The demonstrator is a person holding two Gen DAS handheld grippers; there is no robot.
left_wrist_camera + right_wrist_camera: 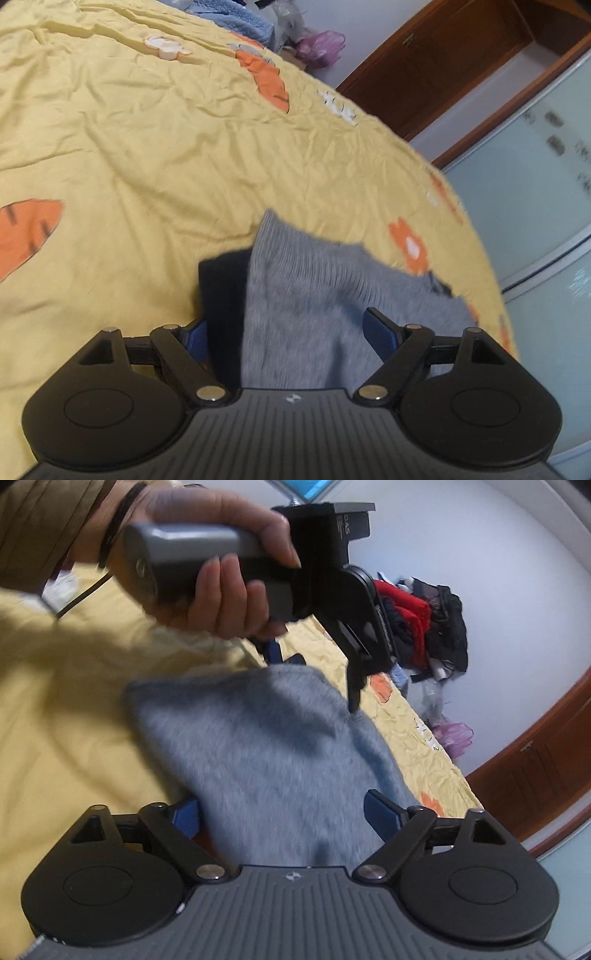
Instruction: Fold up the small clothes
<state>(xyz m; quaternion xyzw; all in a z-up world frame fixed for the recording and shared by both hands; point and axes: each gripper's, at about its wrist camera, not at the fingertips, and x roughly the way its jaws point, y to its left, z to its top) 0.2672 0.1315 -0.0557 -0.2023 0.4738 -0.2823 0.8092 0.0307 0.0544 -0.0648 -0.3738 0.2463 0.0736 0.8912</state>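
A small grey knit garment [325,295] lies on the yellow bedspread [147,147], with a dark piece [221,295] beside its left edge. My left gripper [286,334] is open, its blue pads on either side of the cloth, low over its near end. In the right wrist view the same grey garment [258,757] lies between the pads of my open right gripper [282,814]. The left gripper's body [347,602], held in a hand, hangs over the garment's far end. The frames are blurred.
The bedspread has orange carrot and white flower prints. A pile of red and black clothes [424,624] sits at the far end of the bed. A blue towel [243,26] and a purple bag [321,46] lie near the bed edge. A brown wooden door [443,66] and a glass wardrobe panel [535,184] stand beyond.
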